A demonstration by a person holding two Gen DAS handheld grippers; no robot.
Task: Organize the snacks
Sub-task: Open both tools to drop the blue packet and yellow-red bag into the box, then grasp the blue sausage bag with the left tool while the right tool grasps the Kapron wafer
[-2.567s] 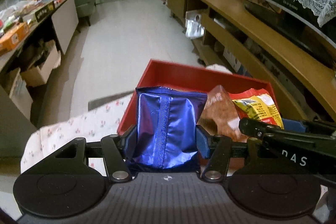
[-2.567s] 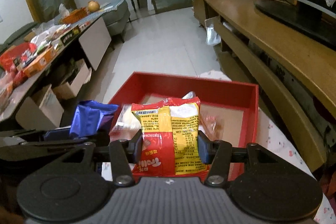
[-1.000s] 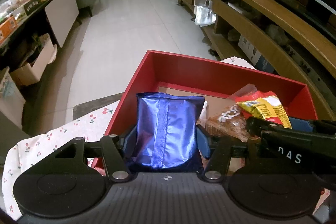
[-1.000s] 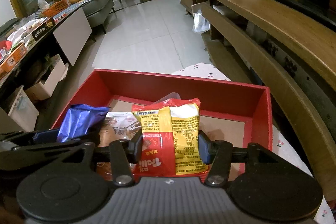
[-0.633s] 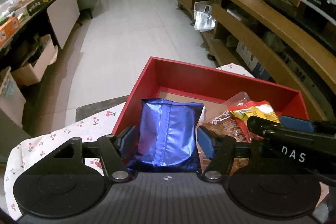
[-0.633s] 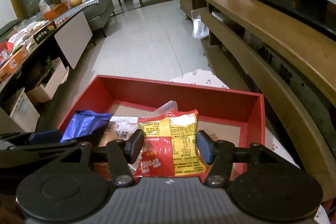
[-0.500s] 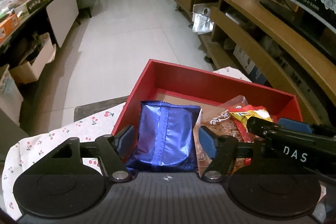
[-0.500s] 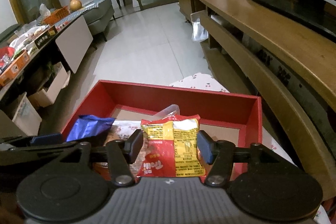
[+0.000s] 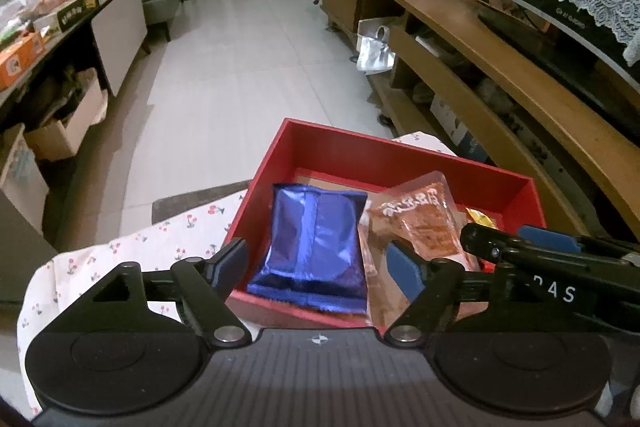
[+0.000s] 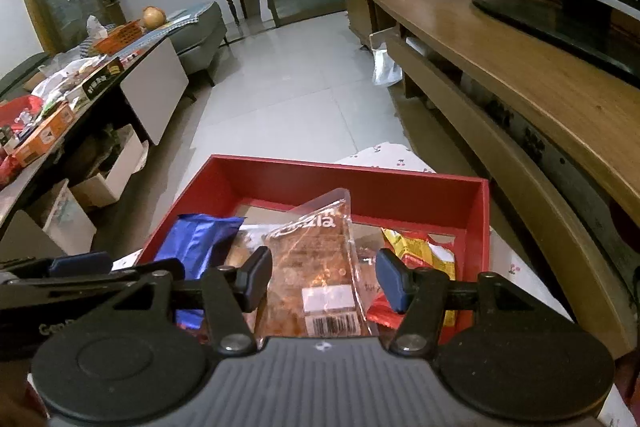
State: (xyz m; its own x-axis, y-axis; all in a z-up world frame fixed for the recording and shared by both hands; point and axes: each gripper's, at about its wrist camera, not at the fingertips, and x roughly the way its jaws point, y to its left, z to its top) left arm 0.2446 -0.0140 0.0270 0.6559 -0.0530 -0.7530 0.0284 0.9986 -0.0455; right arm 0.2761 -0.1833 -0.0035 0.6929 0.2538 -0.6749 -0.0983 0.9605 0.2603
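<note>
Both grippers, left point(image 9: 318, 263) and right point(image 10: 322, 277), gape empty over the red box point(image 9: 404, 157), blue pack point(image 9: 316, 247) dead ahead of left, lying lengthwise.

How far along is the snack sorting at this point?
Done: the blue packet, clear packet and red-yellow packet lie in the red box. In hand: nothing; left tongs and right tongs are open. Left: no loose snacks visible nearby.

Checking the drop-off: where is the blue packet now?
In both views the blue packet lies inside the red box, at its left side, beside the clear orange-brown packet.
</note>
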